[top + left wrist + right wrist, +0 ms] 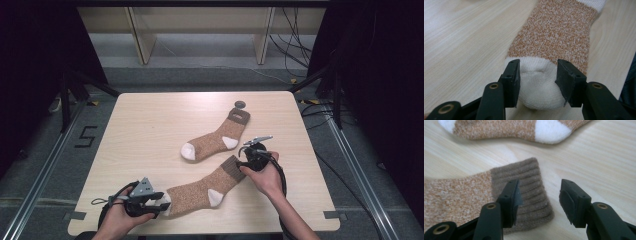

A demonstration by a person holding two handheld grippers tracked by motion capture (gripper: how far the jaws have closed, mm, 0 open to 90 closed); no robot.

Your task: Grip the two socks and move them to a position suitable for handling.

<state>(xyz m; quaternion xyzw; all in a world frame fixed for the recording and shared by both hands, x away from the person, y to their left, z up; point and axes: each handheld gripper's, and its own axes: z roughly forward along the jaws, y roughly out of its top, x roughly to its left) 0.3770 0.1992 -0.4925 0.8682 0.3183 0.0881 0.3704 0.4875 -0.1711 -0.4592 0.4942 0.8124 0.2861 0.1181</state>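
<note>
Though flat, near sock [200,189] diagonal, toe toward left claw [161,204].

The table [150,130] is light wood and carries two brown-and-white socks. The far sock [216,136] lies near the table's centre, its cuff pointing toward the far edge, just short of a small dark disc [240,104]. The near sock [205,187] lies closer to the near edge — toe at the left hand-held gripper [161,204], cuff at the right hand-held gripper [243,159]. Each gripper is held in one hand.
</note>
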